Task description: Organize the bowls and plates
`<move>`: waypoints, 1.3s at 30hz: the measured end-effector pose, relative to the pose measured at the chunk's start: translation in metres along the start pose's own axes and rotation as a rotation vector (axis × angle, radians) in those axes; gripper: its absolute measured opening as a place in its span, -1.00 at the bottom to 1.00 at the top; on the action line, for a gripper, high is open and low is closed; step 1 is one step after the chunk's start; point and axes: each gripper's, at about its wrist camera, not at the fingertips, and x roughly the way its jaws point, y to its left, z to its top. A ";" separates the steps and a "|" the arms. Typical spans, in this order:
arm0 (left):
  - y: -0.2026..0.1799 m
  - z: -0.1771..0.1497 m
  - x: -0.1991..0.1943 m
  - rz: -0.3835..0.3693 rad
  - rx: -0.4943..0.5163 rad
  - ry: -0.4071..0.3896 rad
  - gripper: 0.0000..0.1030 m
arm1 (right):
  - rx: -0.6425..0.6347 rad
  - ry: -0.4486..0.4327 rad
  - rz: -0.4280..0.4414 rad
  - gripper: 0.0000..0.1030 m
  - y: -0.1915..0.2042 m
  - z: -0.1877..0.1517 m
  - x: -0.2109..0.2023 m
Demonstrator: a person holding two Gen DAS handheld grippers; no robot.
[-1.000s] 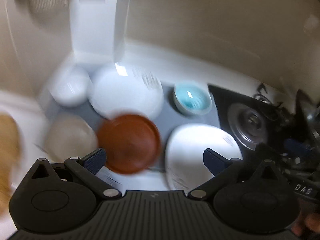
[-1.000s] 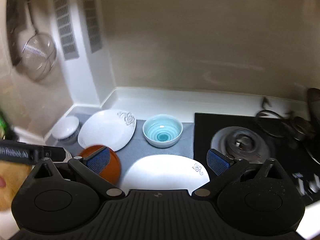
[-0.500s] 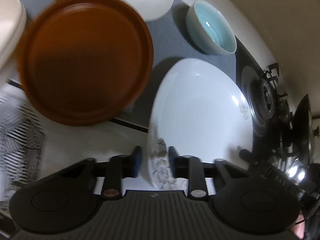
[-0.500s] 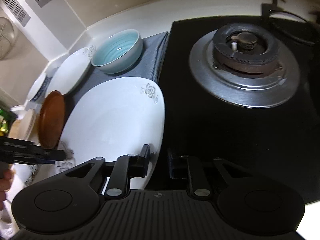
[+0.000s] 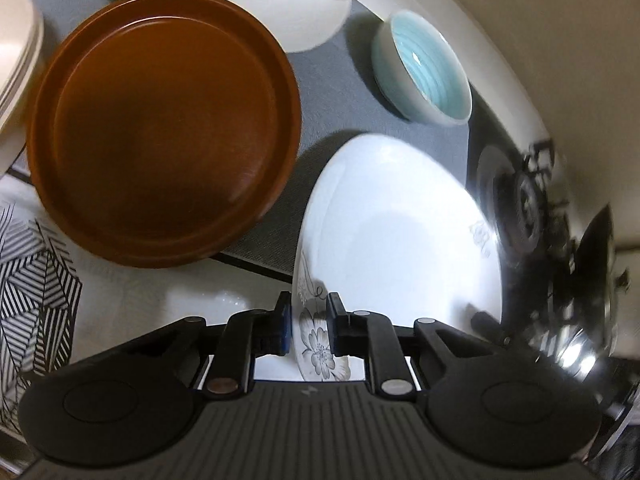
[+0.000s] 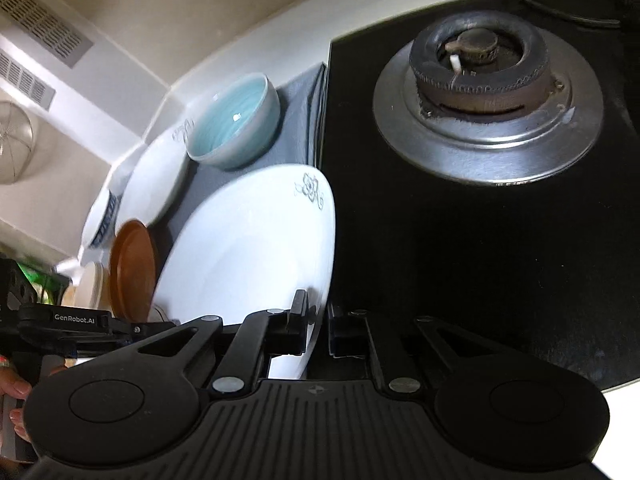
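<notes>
While both grippers clamp opposite edges of the same dish, the scene reads left to right like this:

Patterned container: black-and-white striped, at the far left of the left wrist view, on the white counter.
Beige bowls: stacked at the left edge, just beside the brown plate.
Brown plate: round and rimmed, resting on the grey mat, its near edge overhanging the mat onto the counter.
Left gripper: clenched on the flower-printed rim of the large white plate, one finger on each face.
Large white plate: tilted, one edge raised above the grey mat, between the brown plate and the stove; a second flower mark sits on its far rim.
Second white plate: lies behind, near the wall.
Blue bowl: upright on the mat, beyond the large plate, apart from it.
Right gripper: closed on the plate's stove-side rim.
Gas burner: on the black hob, far right.
</notes>
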 end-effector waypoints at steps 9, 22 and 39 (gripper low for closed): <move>0.002 0.000 -0.006 -0.014 -0.013 0.025 -0.66 | 0.069 -0.042 -0.002 -0.85 -0.001 0.003 -0.008; 0.025 0.040 -0.093 -0.007 -0.109 -0.111 -0.66 | 0.033 -0.086 0.100 -0.83 0.061 0.039 -0.008; 0.122 0.169 -0.102 0.121 -0.222 -0.189 -0.65 | 0.041 -0.043 0.154 -0.82 0.153 0.107 0.141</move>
